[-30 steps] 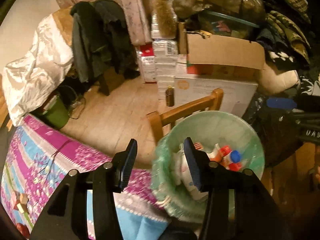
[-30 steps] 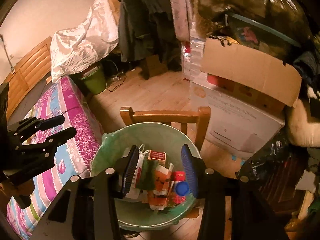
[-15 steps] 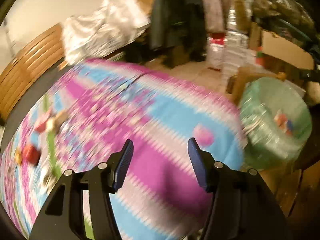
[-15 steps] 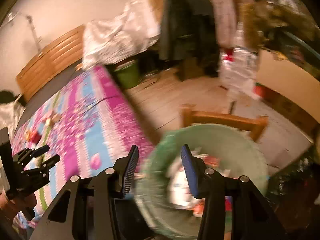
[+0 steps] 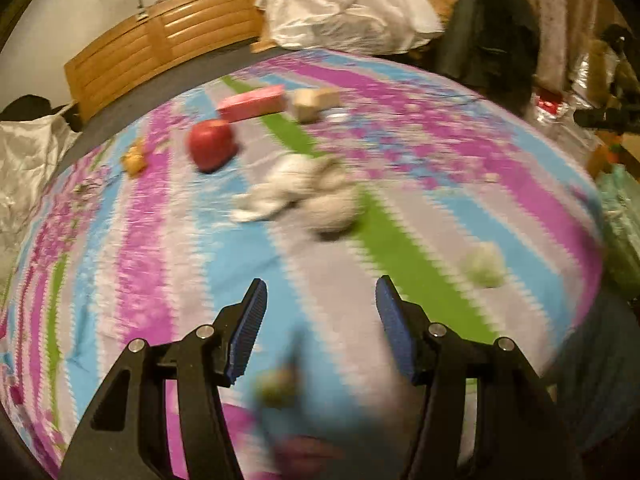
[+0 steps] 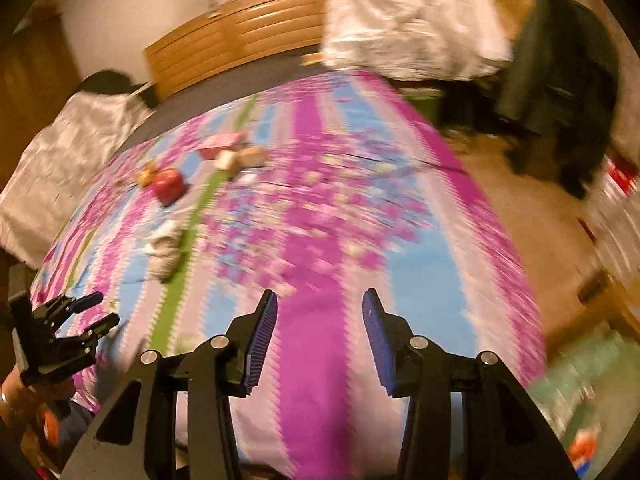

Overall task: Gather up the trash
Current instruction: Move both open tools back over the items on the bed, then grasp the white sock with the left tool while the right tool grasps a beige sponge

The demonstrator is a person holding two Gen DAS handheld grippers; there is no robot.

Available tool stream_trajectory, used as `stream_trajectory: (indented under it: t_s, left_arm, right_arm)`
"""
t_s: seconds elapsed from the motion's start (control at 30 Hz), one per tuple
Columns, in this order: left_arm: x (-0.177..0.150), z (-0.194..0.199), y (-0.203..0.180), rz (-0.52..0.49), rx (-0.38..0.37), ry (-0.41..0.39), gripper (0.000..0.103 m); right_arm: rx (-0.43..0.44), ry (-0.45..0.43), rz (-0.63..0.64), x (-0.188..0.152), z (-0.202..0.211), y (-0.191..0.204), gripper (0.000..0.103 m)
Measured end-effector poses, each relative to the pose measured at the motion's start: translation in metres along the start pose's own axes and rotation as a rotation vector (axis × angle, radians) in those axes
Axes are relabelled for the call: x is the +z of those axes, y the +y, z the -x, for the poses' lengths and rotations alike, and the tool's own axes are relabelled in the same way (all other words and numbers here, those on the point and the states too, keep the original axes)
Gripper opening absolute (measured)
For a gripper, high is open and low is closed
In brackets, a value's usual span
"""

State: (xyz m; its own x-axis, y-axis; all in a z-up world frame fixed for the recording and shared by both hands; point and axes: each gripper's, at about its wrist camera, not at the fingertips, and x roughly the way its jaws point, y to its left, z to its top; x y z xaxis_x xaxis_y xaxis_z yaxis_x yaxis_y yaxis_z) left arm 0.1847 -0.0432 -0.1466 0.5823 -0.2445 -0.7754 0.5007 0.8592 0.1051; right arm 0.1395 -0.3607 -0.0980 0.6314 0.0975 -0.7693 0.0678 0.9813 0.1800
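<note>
Both views motion-blurred. Left gripper (image 5: 318,322) jaws stand apart with nothing between them, pointing down at the bed (image 5: 420,216) and its striped pink, blue and green cover. Right gripper (image 6: 319,326) likewise: jaws parted at a moderate gap, nothing between the pads, above the purple stripe near the bed's edge. The left gripper also shows at the right wrist view's lower-left border, with a bit of the person's hand (image 6: 12,390) under it.

Trash on the bed, near to far in the left wrist view:
- small blurred greenish scrap (image 5: 276,386) just below the jaws, too smeared to identify
- pale crumpled wad (image 5: 484,266) right of the jaws, on the grey stripe beside the green one
- cluster of crumpled white tissue (image 5: 298,192) mid-bed, lying across the green stripe
- red apple (image 5: 211,150) beyond it to the left, small orange-yellow scrap (image 5: 135,160) further left
- pink box (image 5: 253,103) and beige block (image 5: 314,103) side by side at the far end

Green-lined trash bin (image 6: 580,396) sits off the bed's near right corner, coloured packaging visible inside. Wooden headboard (image 5: 168,40) behind the bed, white sheeting (image 5: 352,4) and a dark jacket (image 5: 492,40) to the far right.
</note>
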Motion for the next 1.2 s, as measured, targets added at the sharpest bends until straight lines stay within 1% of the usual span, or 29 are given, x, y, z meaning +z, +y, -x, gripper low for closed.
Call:
stream_trajectory:
  t_s: [0.07, 0.1, 0.13, 0.17, 0.2, 0.27, 0.33, 0.37, 0.43, 0.47, 0.53, 0.73, 0.8, 0.87, 0.9, 0.97, 1.0, 1.03, 1.07, 1.1, 1.13, 1.17, 1.2]
  left_arm:
    - [0.003, -0.008, 0.023, -0.045, 0.019, -0.023, 0.054]
    - [0.005, -0.013, 0.031, -0.071, 0.022, -0.031, 0.054]
    - [0.012, -0.020, 0.039, -0.103, 0.027, -0.042, 0.054]
    - [0.016, -0.025, 0.045, -0.125, 0.021, -0.052, 0.054]
    - [0.022, -0.032, 0.051, -0.158, 0.011, -0.067, 0.054]
    - [0.029, -0.041, 0.058, -0.197, 0.000, -0.086, 0.054]
    - [0.037, -0.053, 0.063, -0.241, -0.031, -0.093, 0.054]
    - [0.039, -0.057, 0.065, -0.259, -0.051, -0.093, 0.054]
    - [0.043, -0.067, 0.065, -0.302, -0.103, -0.086, 0.054]
    - [0.045, -0.071, 0.065, -0.325, -0.128, -0.087, 0.054]
    - [0.047, -0.079, 0.064, -0.362, -0.181, -0.087, 0.055]
    - [0.059, -0.097, 0.059, -0.437, -0.286, -0.104, 0.054]
    - [0.066, -0.105, 0.061, -0.443, -0.308, -0.106, 0.054]
    - [0.069, -0.113, 0.063, -0.449, -0.327, -0.099, 0.054]
    - [0.070, -0.117, 0.062, -0.456, -0.338, -0.091, 0.054]
    - [0.068, -0.125, 0.059, -0.493, -0.375, -0.062, 0.054]
    - [0.067, -0.127, 0.058, -0.513, -0.385, -0.052, 0.054]
    - [0.065, -0.130, 0.056, -0.529, -0.388, -0.043, 0.053]
    - [0.064, -0.132, 0.055, -0.531, -0.392, -0.033, 0.040]
    - [0.063, -0.134, 0.054, -0.519, -0.403, -0.021, 0.032]
    - [0.062, -0.133, 0.055, -0.508, -0.408, -0.025, 0.023]
    - [0.062, -0.132, 0.054, -0.506, -0.416, -0.018, 0.018]
    - [0.061, -0.131, 0.053, -0.509, -0.405, -0.017, 0.017]
  right_arm:
    - [0.030, -0.013, 0.038, 0.025, -0.021, 0.025, 0.050]
    - [0.041, -0.015, 0.046, 0.033, -0.028, 0.031, 0.055]
    - [0.050, -0.017, 0.055, 0.045, -0.039, 0.040, 0.058]
    - [0.056, -0.018, 0.066, 0.057, -0.049, 0.048, 0.058]
    - [0.057, -0.019, 0.081, 0.070, -0.062, 0.057, 0.059]
    - [0.048, -0.015, 0.125, 0.094, -0.090, 0.071, 0.067]
    - [0.015, -0.016, 0.201, 0.116, -0.117, 0.081, 0.076]
    - [0.007, 0.000, 0.259, 0.130, -0.138, 0.084, 0.077]
    - [-0.027, 0.039, 0.326, 0.149, -0.171, 0.088, 0.077]
    - [-0.027, 0.079, 0.358, 0.163, -0.195, 0.088, 0.077]
    - [-0.007, 0.123, 0.407, 0.180, -0.225, 0.089, 0.077]
    - [0.028, 0.199, 0.603, 0.210, -0.295, 0.101, 0.077]
    - [0.052, 0.215, 0.628, 0.218, -0.314, 0.103, 0.077]
    - [0.073, 0.230, 0.626, 0.223, -0.330, 0.104, 0.077]
    - [0.088, 0.251, 0.622, 0.224, -0.341, 0.104, 0.076]
    - [0.097, 0.289, 0.631, 0.218, -0.354, 0.106, 0.064]
    - [0.094, 0.297, 0.641, 0.216, -0.359, 0.107, 0.054]
    - [0.098, 0.297, 0.643, 0.213, -0.359, 0.107, 0.050]
    - [0.102, 0.285, 0.631, 0.212, -0.357, 0.106, 0.046]
    - [0.101, 0.275, 0.614, 0.213, -0.355, 0.104, 0.039]
    - [0.106, 0.273, 0.598, 0.212, -0.352, 0.102, 0.038]
    - [0.109, 0.269, 0.579, 0.211, -0.347, 0.099, 0.037]
    - [0.106, 0.262, 0.574, 0.209, -0.343, 0.097, 0.036]
